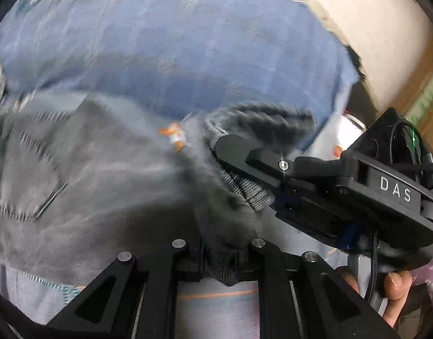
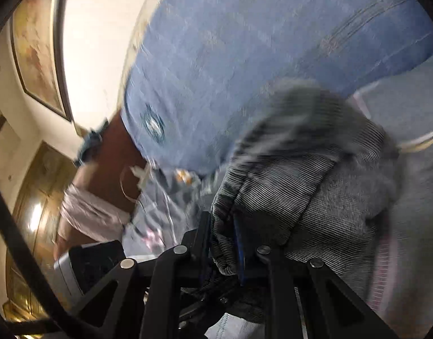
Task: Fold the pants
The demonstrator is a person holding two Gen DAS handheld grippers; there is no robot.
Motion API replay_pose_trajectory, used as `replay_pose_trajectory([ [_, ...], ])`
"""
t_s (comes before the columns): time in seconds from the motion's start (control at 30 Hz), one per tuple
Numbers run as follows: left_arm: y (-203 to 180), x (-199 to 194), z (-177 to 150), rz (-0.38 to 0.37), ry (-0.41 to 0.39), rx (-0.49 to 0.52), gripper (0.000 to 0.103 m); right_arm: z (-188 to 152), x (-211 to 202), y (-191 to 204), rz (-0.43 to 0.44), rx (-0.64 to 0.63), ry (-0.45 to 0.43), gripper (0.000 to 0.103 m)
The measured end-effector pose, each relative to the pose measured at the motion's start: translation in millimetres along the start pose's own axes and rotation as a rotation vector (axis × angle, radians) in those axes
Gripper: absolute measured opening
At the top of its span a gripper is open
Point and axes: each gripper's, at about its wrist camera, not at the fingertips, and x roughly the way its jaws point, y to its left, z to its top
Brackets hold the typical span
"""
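Both my jaws were clamped on the grey ribbed-knit pants (image 1: pixel 75 175): my left gripper (image 1: pixel 220 257) pinched a bunched edge right at its tips, my right gripper (image 2: pixel 230 251) bit the ribbed band just beside it. The cloth trailed away leftward over the blue quilted bed cover (image 1: pixel 165 45), so the coming fold hinged on carrying both held edges that way together.

The pants (image 1: pixel 83 169) are grey knit with a ribbed waistband and pale stitched seams; bunched and lifted, not flat; the left wrist view shows them from 9 o'clock to centre; the right wrist view, centre toward 3 o'clock.
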Motion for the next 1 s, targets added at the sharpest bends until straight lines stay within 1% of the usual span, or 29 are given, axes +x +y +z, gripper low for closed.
replay_pose_trajectory([
  [0.07,18.0,7.6,-4.3,0.003,0.015,-0.038,0.014,-5.0,24.3,-6.3,-0.007,0.022,0.04,0.017],
  [0.1,26.8,12.4,-6.3,-0.002,0.026,-0.06,0.014,-6.5,36.1,-9.2,-0.029,0.022,0.053,0.017],
  [0.13,36.2,16.9,-8.8,-0.011,0.032,-0.089,0.014,-12.0,41.3,-12.7,-0.048,0.021,0.061,0.018],
  [0.17,42.6,19.7,-10.8,-0.019,0.035,-0.109,0.014,-15.5,48.7,-20.6,-0.071,0.047,0.075,0.018],
  [0.2,49.7,22.8,-13.2,-0.036,0.039,-0.133,0.014,-21.8,49.9,-25.8,-0.07,0.067,0.085,0.021],
  [0.23,56.5,25.5,-15.9,-0.053,0.044,-0.159,0.014,-24.5,49.8,-30.6,-0.072,0.083,0.088,0.021],
  [0.27,59.5,27.2,-17.7,-0.059,0.048,-0.173,0.014,-22.7,46.1,-33.1,-0.086,0.087,0.079,0.021],
  [0.3,64.0,27.7,-17.5,-0.078,0.054,-0.198,0.015,-21.6,39.5,-34.2,-0.119,0.088,0.055,0.021],
  [0.33,64.6,27.2,-18.9,-0.09,0.053,-0.21,0.015,-19.4,30.4,-34.8,-0.141,0.089,0.023,0.025],
  [0.37,64.1,25.7,-18.5,-0.096,0.049,-0.217,0.015,-16.8,22.8,-37.3,-0.143,0.095,0.003,0.029],
  [0.4,64.3,23.5,-18.8,-0.087,0.043,-0.217,0.02,-14.0,13.9,-39.7,-0.133,0.11,-0.03,0.042],
  [0.43,64.1,18.8,-18.8,-0.081,0.031,-0.219,0.027,-11.9,8.1,-40.7,-0.128,0.118,-0.054,0.048],
  [0.47,63.1,16.1,-17.0,-0.083,0.022,-0.221,0.03,-10.4,0.1,-42.6,-0.142,0.123,-0.079,0.048],
  [0.5,61.7,15.2,-14.7,-0.083,0.018,-0.22,0.032,-9.3,-6.7,-43.0,-0.18,0.126,-0.098,0.048],
  [0.57,61.6,16.2,-7.8,-0.081,0.022,-0.228,0.035,-9.4,-17.1,-44.5,-0.208,0.135,-0.115,0.048],
  [0.67,66.2,23.9,-4.4,-0.066,0.041,-0.241,0.033,-8.4,-27.9,-44.3,-0.233,0.147,-0.139,0.048],
  [0.7,66.5,25.0,-4.5,-0.059,0.039,-0.24,0.02,-7.7,-27.3,-44.6,-0.242,0.151,-0.141,0.048],
  [0.73,65.7,23.5,-5.0,-0.056,0.029,-0.24,0.018,-6.3,-26.9,-45.5,-0.245,0.154,-0.134,0.048],
  [0.8,64.4,8.9,-10.2,-0.064,-0.023,-0.235,0.016,-5.6,-24.4,-51.3,-0.259,0.163,-0.122,0.048],
  [0.87,59.4,-5.5,-15.1,-0.045,-0.073,-0.22,0.016,-4.7,-20.4,-56.9,-0.283,0.159,-0.105,0.048],
  [0.9,57.8,-9.2,-18.9,-0.022,-0.084,-0.217,0.016,-4.4,-14.6,-57.5,-0.287,0.152,-0.101,0.048],
  [0.97,60.2,-1.0,-26.2,0.038,-0.053,-0.22,0.017,-4.4,-7.7,-59.0,-0.282,0.132,-0.106,0.048],
  [1.0,66.5,11.0,-29.0,0.05,-0.017,-0.233,0.017,-3.1,-3.6,-59.3,-0.29,0.122,-0.111,0.048],
])
